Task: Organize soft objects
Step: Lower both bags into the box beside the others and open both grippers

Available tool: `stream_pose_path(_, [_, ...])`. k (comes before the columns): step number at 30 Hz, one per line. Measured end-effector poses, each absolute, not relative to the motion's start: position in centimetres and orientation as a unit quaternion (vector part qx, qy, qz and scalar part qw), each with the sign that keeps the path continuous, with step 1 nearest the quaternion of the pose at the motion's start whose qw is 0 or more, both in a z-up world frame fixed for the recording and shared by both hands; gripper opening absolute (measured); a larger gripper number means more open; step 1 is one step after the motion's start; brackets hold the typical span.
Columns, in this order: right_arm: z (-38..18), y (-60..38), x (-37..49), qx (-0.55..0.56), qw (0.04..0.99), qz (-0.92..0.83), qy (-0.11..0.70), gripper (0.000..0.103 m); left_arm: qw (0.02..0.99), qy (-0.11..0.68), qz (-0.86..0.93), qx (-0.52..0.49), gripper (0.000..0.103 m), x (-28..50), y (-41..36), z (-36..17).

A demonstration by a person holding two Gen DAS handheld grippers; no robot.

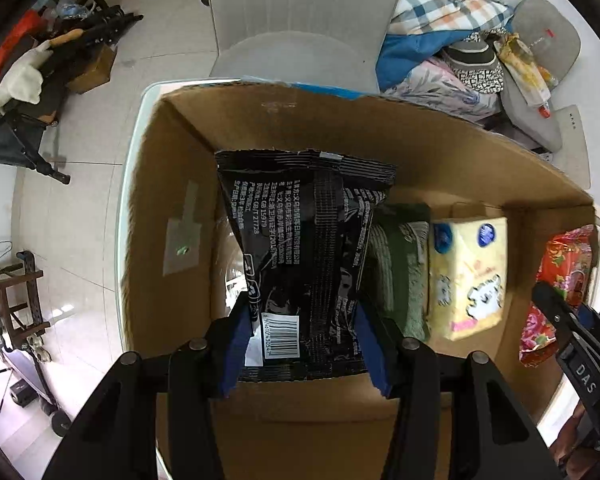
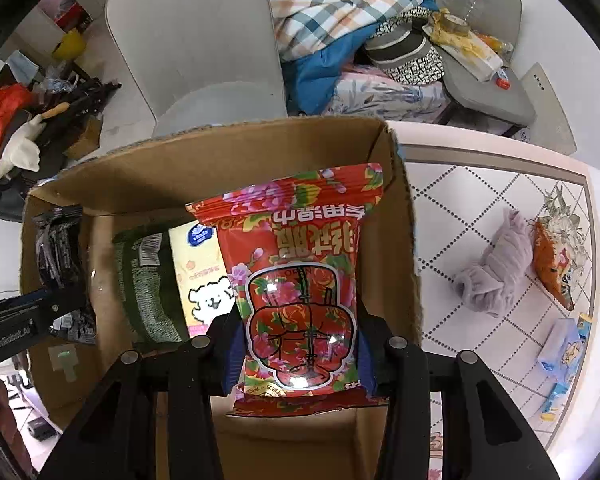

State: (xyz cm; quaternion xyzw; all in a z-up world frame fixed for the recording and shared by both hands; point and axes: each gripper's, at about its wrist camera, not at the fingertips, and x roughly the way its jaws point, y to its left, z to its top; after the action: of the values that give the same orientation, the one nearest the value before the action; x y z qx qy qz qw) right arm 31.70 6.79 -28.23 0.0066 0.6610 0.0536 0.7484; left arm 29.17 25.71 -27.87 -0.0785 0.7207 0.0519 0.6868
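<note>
Inside the cardboard box [image 1: 172, 184], the black packet [image 1: 304, 264] is being held clamped in the left tool [image 1: 304, 344] at its left end; the red packet [image 2: 300, 292] is being held clamped in the right tool [image 2: 300, 360] at its right end, long axes upright, the green cloth [image 1: 400, 272] and yellow tissue pack [image 1: 468, 276] between.

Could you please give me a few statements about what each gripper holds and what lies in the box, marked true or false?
1. The left gripper holds a black packet. True.
2. The right gripper is empty. False: it grips a red floral packet.
3. A yellow tissue pack lies inside the cardboard box. True.
4. The grey cloth is in the box. False: it lies outside on the tiled table.
</note>
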Motion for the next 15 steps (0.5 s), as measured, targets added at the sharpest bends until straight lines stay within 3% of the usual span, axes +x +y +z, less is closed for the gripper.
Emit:
stream_pose_path(4, [-29.3, 7.0, 32.2, 0.0, 0.743, 0.046, 0.667, 0.051, 0.668, 0.737, 0.065, -0.083, 0.051, 29.4, 26.0, -28.7])
stream_pose_path(5, [-29.4, 7.0, 32.4, -0.004, 0.743, 0.041, 0.668, 0.06, 0.665, 0.739, 0.061, -0.091, 0.052, 29.5, 26.1, -28.8])
stream_pose_path(6, [-29.4, 7.0, 32.4, -0.003, 0.745, 0.038, 0.665, 0.066, 0.667, 0.736, 0.06, -0.096, 0.055, 29.5, 26.2, -28.7])
stream_pose_path(13, [-27.6, 7.0, 31.8, -0.007, 0.756, 0.046, 0.653, 0.075, 0.696, 0.71, 0.063, -0.083, 0.078, 28.4, 26.3, -25.7])
stream_pose_path(15, [-26.9, 7.2, 31.3, -0.013, 0.759, 0.048, 0.649, 0.076, 0.705, 0.701, 0.064, -0.083, 0.091, 27.7, 26.5, -24.7])
